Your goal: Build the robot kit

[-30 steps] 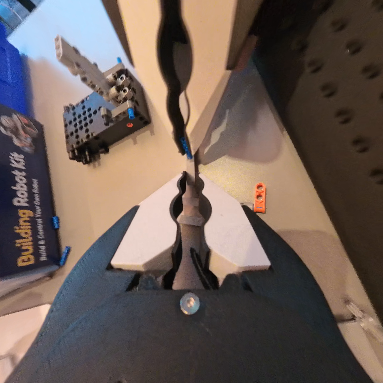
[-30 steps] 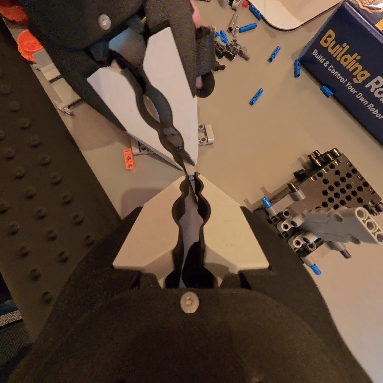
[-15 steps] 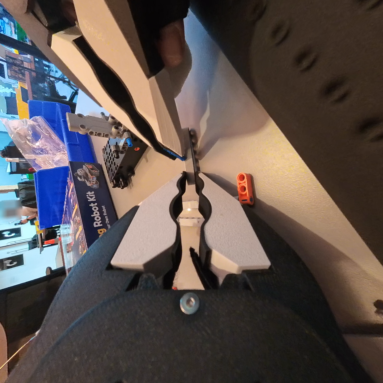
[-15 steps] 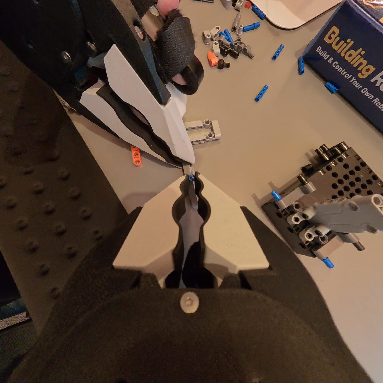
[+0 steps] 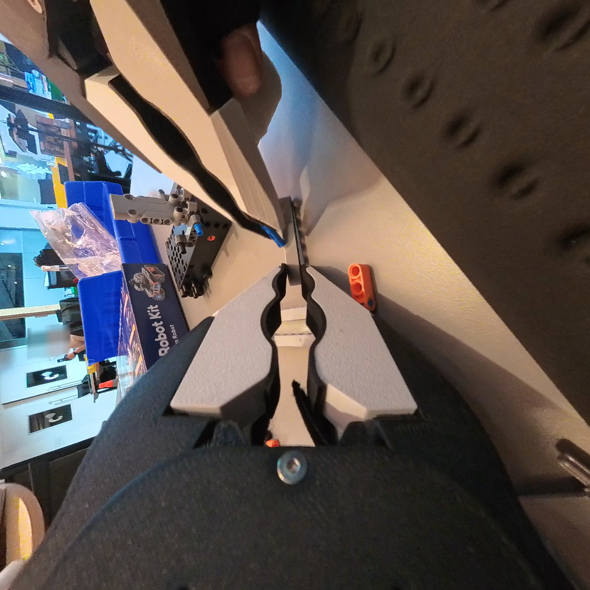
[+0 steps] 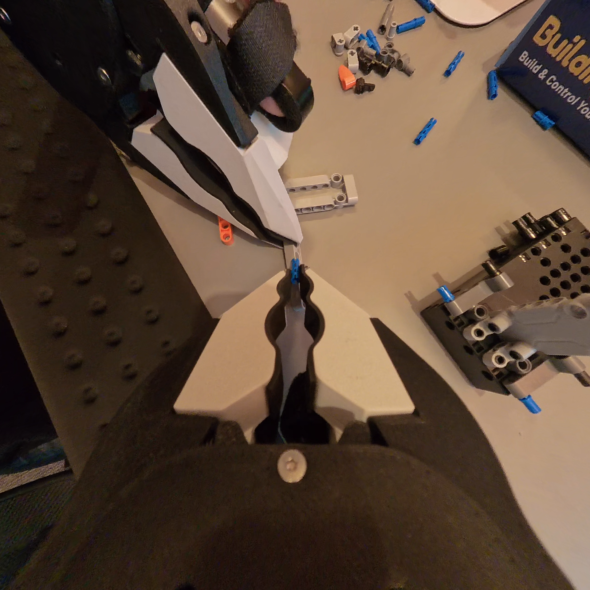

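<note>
My left hand-held gripper [image 5: 293, 271] has its white, pointy fingers pressed on a thin grey beam [image 5: 295, 236]. The beam is flat plastic with small round holes, and I see it edge-on. It sticks out from the tips, up off the counter [image 5: 399, 242].

My right hand-held gripper [image 6: 295, 271] is pinching a little blue pin [image 6: 295, 267] right at its tips. The pin is short, round and made of plastic. It touches the end of the grey beam [image 6: 294, 250], which the other gripper [image 6: 292, 238] holds from the far side. The two grippers meet tip to tip. I cannot tell if the pin is in a hole.

The fingers are smooth white wedges with wavy black rubber inside. The gripper bodies are rough black plastic.

Just beside the tips, a small orange piece [image 5: 360, 284] with two holes lies on the smooth tan counter. A grey frame [image 6: 322, 194] with a row of holes lies flat behind the left gripper, partly hidden by it. A black block [image 6: 542, 300] full of holes sits to the right, with grey beams and blue pins stuck on it. A dark mat [image 6: 64, 223] with round bumps lies on the left. Farther back lie a heap of small parts [image 6: 370, 57], some loose blue pins [image 6: 424, 131], and a dark blue box [image 6: 558, 73]. Blue bins [image 5: 95, 255] and a clear bag [image 5: 73, 236] stand beyond the box.
</note>
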### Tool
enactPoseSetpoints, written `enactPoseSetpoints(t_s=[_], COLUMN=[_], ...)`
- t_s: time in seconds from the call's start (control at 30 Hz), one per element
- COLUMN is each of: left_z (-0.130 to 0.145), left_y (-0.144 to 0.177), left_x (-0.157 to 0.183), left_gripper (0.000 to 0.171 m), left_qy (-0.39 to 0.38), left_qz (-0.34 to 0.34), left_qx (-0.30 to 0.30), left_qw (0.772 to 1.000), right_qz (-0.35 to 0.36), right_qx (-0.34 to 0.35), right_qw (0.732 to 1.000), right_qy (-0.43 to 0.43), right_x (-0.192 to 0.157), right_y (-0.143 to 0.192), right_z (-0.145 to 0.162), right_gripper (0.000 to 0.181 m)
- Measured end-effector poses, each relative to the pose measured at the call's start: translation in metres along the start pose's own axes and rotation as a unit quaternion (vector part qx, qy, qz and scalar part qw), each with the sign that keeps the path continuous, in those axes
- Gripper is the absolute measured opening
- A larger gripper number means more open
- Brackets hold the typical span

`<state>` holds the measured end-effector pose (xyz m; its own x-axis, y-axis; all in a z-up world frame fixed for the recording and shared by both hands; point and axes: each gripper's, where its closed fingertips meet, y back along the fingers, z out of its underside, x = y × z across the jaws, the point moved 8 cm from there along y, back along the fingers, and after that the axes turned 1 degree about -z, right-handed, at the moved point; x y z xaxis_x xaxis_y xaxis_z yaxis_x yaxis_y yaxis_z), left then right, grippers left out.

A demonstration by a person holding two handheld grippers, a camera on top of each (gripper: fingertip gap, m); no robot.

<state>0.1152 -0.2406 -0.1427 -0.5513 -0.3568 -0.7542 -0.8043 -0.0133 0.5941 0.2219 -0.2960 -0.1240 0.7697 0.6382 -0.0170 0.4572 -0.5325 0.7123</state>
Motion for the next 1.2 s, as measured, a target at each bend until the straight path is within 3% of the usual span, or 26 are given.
enactPoseSetpoints(t_s=[0.23,0.67,0.97,1.07,1.2], left_z=[-0.001,0.015,0.007,0.007,0.008], left_y=[0.005,0.006,-0.006,-0.005,-0.008], left_x=[-0.003,-0.017,-0.016,-0.021,-0.029], left_gripper=[0.002,0.014,0.006,0.005,0.006], left_qy=[0.023,0.191,0.196,0.244,0.359], left_qz=[-0.001,0.072,0.126,0.155,0.239], left_qx=[0.023,0.045,0.043,0.041,0.053], left_qw=[0.999,0.978,0.971,0.956,0.901], right_qz=[-0.008,-0.002,-0.001,0.004,0.0], right_qx=[-0.01,0.01,0.008,0.018,0.02], right_qw=[1.0,1.0,1.0,1.0,1.0], right_qy=[0.003,-0.001,0.008,0.008,0.005], right_x=[-0.001,0.001,-0.007,-0.008,-0.009], right_y=[-0.002,0.004,0.007,0.013,0.015], right_z=[0.003,0.0,-0.001,-0.002,0.0], right_gripper=[0.003,0.003,0.003,0.003,0.003])
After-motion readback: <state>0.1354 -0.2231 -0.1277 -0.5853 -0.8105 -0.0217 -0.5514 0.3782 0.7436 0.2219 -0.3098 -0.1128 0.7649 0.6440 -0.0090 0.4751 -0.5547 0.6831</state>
